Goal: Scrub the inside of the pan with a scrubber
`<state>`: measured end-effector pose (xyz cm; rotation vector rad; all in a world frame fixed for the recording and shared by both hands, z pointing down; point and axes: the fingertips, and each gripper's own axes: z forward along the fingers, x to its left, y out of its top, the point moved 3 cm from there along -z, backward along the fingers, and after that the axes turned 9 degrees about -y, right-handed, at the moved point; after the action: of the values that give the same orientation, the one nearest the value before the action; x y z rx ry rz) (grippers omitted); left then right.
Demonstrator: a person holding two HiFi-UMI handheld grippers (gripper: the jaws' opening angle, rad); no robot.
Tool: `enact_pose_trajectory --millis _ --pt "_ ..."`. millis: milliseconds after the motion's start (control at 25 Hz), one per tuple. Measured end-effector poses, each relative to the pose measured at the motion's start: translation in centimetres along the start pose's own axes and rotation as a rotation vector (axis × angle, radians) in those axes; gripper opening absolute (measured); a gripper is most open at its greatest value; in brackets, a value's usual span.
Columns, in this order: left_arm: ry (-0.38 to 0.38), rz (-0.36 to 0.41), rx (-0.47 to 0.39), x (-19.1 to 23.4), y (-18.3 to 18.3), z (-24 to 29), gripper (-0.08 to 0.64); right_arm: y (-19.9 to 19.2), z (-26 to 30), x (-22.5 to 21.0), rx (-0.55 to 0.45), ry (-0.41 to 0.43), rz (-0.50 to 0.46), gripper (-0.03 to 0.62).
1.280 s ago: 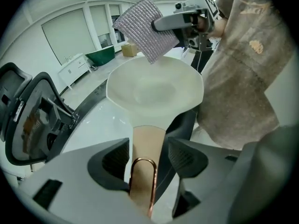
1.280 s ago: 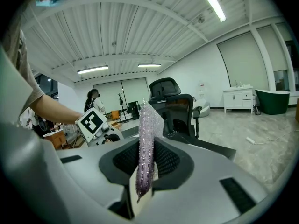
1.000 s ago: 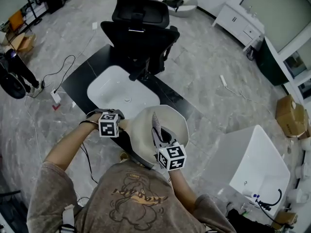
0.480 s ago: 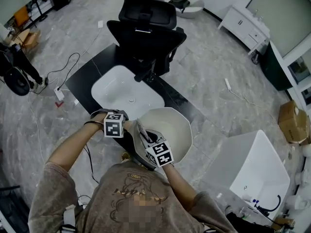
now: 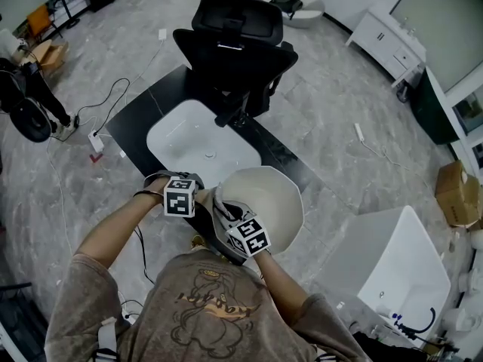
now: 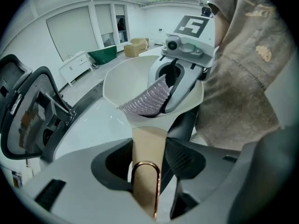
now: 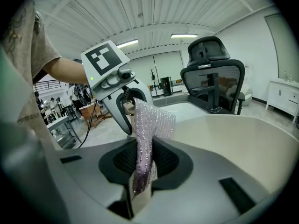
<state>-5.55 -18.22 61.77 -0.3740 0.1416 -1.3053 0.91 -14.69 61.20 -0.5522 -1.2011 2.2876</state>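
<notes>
Your two grippers are both full. The left gripper [image 6: 148, 160] squeezes the one tan handle [image 6: 146, 146]. The right gripper [image 7: 144, 164] pinches the one sparkly scrubber [image 7: 149, 122], which sits inside the one pale pan [image 5: 278, 198], low in the middle. From above, the grippers hide the handle. Higher up are one white sink [image 5: 189, 138] and one black chair [image 5: 238, 44].

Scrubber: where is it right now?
Head view, centre: the scrubber is clamped in the right gripper, inside the pan on its handle side, near the left gripper.
</notes>
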Motion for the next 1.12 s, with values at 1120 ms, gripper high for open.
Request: enact_pose_trajectory --millis 1120 --pt "0.009 0.062 0.044 -0.2 -0.1 0.0 0.222 -1.3 -0.5 -13.7 0.191 -0.574 -0.367 0.08"
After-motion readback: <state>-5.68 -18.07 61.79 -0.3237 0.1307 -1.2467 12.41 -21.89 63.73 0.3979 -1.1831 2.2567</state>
